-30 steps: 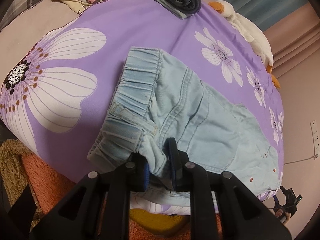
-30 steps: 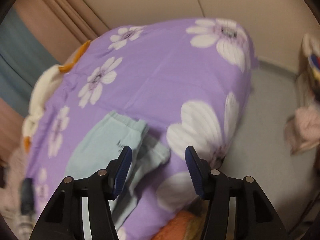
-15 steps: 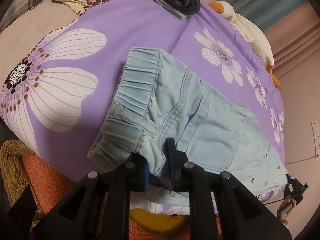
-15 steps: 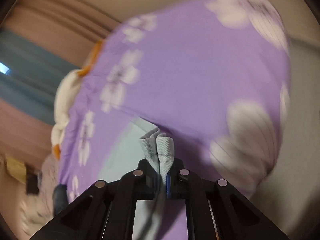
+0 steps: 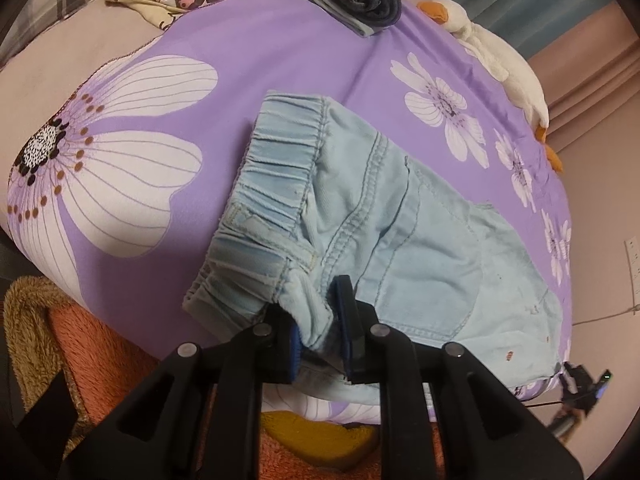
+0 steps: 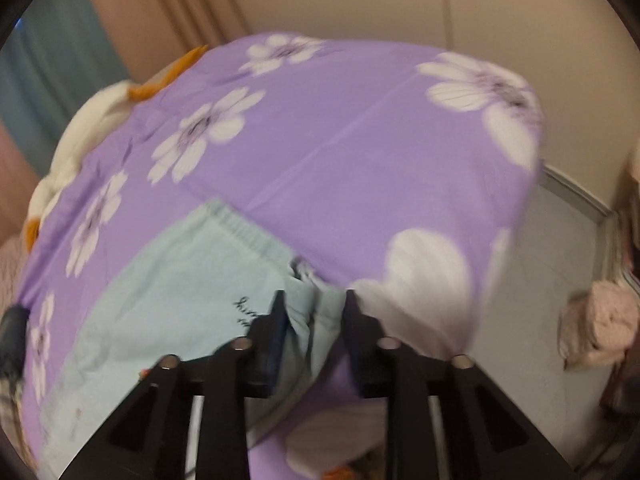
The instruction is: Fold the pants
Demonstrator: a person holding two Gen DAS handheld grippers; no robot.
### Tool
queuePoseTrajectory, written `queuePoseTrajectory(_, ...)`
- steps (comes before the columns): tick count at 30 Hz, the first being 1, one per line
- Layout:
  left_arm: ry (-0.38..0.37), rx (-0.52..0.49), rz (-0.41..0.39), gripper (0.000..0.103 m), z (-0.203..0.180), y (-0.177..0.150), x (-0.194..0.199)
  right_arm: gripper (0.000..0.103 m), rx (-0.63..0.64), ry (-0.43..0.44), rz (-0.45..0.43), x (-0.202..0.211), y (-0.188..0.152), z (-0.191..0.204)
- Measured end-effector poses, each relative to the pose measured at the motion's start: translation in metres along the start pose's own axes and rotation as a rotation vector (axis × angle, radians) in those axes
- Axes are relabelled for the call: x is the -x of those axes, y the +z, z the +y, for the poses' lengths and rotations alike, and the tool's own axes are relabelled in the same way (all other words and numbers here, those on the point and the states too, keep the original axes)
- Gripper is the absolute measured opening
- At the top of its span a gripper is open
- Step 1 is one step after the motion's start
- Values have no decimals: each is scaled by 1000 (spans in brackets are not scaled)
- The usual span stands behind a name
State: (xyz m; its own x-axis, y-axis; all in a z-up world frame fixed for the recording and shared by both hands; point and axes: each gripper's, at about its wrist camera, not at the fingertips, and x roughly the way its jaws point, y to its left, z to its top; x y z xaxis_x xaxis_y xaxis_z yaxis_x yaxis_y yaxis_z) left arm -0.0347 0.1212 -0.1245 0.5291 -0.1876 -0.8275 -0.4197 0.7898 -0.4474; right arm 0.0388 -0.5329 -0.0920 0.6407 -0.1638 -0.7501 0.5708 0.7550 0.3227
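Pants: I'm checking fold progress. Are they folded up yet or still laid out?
Laid out. The pants lie lengthwise on the bedspread, waistband at one end, no crosswise fold visible.

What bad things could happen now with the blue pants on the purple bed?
1. The right gripper is opening with the pants' leg end between its fingers, so that end may drop and spoil the fold.
2. The left gripper pinches only a small bunch at the waistband; a hard pull might slip it free.
3. The pants lie near the bed's edge and could slide off.
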Motion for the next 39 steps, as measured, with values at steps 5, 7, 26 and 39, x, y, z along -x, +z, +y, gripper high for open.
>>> queuePoseTrajectory(5,-19,21,6,18,4,2,-2,42,-16,58,-3,17,0,-6)
queuePoseTrajectory(7,-32,31,0,16,5,2,-1,42,-26,87,33,5,-5,-7)
queuePoseTrajectory(26,23,-29,-9,18,0,-16,2,7,-9,21,33,-23,-13,-5)
queuePoseTrajectory(39,-15,-40,-97,73,-4,-7,54,44,267,9,-68,40,-25,83)
